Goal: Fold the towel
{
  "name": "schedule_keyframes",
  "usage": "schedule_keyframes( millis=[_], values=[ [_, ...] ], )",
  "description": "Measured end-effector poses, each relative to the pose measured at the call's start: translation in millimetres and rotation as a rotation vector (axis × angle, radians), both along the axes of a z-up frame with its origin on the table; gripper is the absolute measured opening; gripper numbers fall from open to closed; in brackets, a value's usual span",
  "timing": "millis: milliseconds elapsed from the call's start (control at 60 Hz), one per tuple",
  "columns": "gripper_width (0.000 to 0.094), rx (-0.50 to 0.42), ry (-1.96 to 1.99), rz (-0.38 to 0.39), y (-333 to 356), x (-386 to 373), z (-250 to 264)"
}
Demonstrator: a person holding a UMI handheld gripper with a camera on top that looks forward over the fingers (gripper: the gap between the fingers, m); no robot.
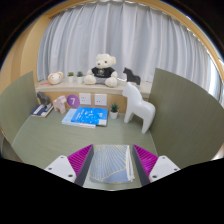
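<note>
Gripper (112, 160): jaws spread, pads (81, 158) flanking towel (110, 166), gaps either side. Towel folded, on tabletop (45, 135). Beyond: blue book (86, 117), white chair (139, 108), teddy bear (102, 70).

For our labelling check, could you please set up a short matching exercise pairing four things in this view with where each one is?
Things:
1. towel
2. teddy bear
3. blue book
4. white chair

Places:
A. on the shelf by the curtain
B. between the fingers of the tool
C. flat on the table, left of the chair
D. standing on the table, right of the book

Pairs: 1-B, 2-A, 3-C, 4-D
</note>
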State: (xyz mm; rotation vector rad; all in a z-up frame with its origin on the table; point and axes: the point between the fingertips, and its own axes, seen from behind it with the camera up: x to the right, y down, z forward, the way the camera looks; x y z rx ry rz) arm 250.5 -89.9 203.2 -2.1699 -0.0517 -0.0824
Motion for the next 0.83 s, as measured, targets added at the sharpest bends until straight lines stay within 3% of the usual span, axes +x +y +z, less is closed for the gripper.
schedule_keyframes(
  millis=[233,383,833],
  values=[
    [0.0788,0.078,0.068,0.004,-53.0,-59.4,51.2],
    [0.0788,0.054,0.068,-0.029,-94.6,-83.2,44.3],
    [0.0788,0.042,0.070,-0.016,-159.6,-132.2,40.2]
  ],
)
